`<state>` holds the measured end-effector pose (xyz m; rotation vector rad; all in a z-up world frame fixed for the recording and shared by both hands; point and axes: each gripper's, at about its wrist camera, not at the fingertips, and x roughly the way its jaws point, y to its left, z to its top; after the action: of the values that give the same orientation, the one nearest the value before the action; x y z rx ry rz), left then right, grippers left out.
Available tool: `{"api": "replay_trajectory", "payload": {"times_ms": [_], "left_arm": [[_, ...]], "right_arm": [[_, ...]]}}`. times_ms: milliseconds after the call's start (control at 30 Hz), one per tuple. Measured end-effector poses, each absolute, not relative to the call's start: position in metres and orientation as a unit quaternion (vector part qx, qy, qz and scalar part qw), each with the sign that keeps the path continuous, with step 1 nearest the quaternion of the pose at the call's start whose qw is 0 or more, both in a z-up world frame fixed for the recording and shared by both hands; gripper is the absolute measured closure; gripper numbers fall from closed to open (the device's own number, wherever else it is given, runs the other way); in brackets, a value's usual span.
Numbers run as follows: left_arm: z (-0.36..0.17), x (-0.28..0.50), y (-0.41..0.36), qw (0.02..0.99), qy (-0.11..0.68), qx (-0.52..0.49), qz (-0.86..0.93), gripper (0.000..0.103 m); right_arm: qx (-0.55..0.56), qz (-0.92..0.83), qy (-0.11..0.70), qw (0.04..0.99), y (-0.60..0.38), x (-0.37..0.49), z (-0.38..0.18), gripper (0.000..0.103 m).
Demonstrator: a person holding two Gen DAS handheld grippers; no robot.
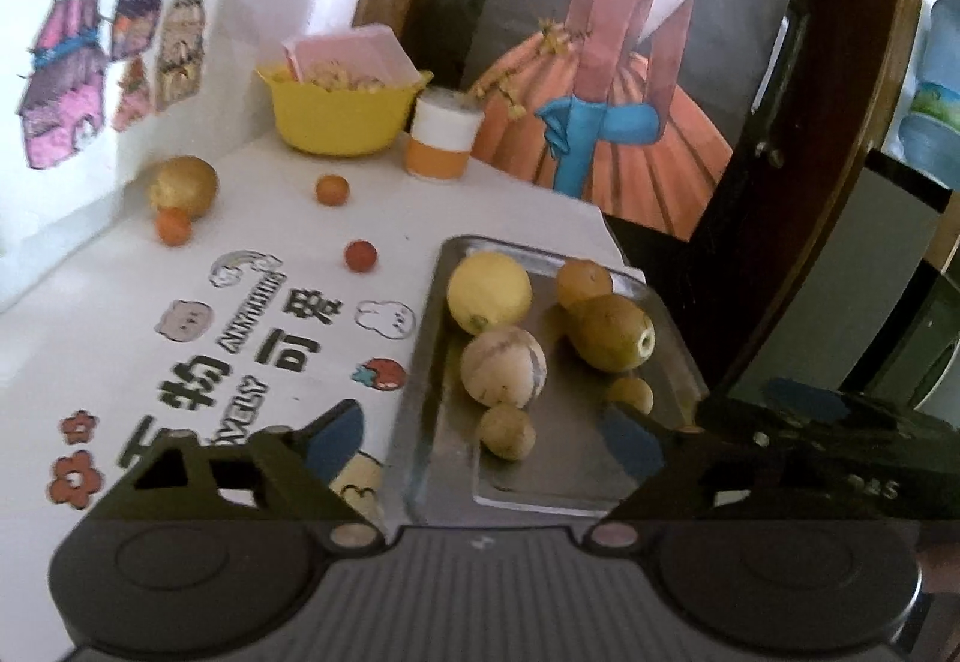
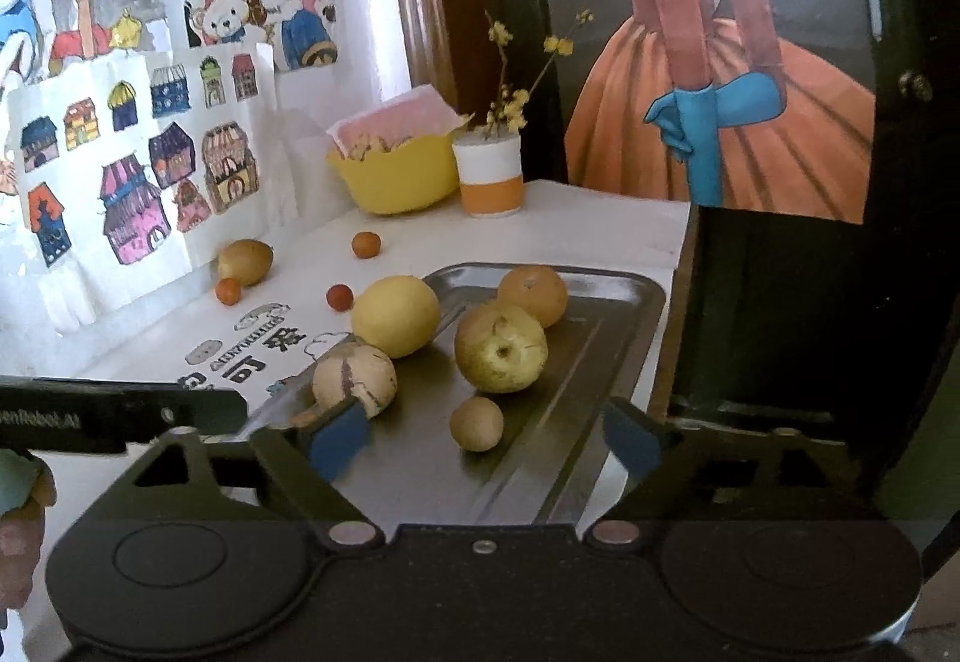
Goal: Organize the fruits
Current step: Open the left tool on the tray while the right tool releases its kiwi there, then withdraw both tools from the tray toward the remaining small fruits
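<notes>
Hovering over the near end of the metal tray [image 2: 606, 356], the right tool [image 2: 486, 443] has its blue-padded fingers [image 2: 339, 437] spread wide with nothing between them. The left tool [image 1: 483, 437] is likewise spread wide and empty, poised above the tray's near-left edge; in the right wrist view its black body enters from the left, just beside the tray.

Nearest on the tray lies a small tan round fruit [image 2: 476, 423], and the left view shows a second small one [image 1: 630, 394] close by, nearer the right rim. Just beyond sits a pale round fruit with a dark seam [image 2: 354, 379] at the tray's left side, and to its right a yellow-green apple-like fruit [image 2: 501, 345]. Farther along are a large yellow citrus [image 2: 396, 315] against the left rim and an orange [image 2: 533, 295] near the far end, touching or almost touching the apple-like fruit.

Off the tray, on the white worktop [image 1: 120, 314] with its printed cartoon stickers, three small orange-red fruits lie well apart: one [image 1: 360, 256] near the tray's far-left corner, one [image 1: 332, 190] farther back, and one [image 1: 174, 226] touching a brownish-gold fruit [image 1: 186, 185] by the wall. At the back stand a yellow bowl [image 1: 339, 113] holding a pink box and pale pieces, and beside it a white-and-orange cup [image 1: 441, 137] with yellow flower sprigs. Coloured drawings cover the wall behind.
</notes>
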<state>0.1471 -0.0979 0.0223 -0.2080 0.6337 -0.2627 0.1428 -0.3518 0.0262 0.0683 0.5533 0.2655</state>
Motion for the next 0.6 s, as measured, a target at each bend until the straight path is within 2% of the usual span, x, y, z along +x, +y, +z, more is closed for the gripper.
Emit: {"api": "replay_trajectory", "payload": {"times_ms": [67, 133, 600], "left_arm": [[0.026, 0.140, -0.093, 0.940, 0.301, -0.103, -0.122, 0.001], [0.029, 0.132, -0.087, 0.943, 0.294, -0.102, -0.116, 0.001], [0.030, 0.082, -0.040, 0.943, 0.314, -0.069, -0.085, 0.000]], "right_arm": [[0.032, 0.129, 0.269, 0.954, -0.350, 0.132, 0.030, 0.002], [0.029, 0.128, 0.267, 0.955, -0.348, 0.122, 0.034, 0.001], [-0.017, 0.158, 0.334, 0.929, -0.306, 0.061, 0.039, 0.001]]}}
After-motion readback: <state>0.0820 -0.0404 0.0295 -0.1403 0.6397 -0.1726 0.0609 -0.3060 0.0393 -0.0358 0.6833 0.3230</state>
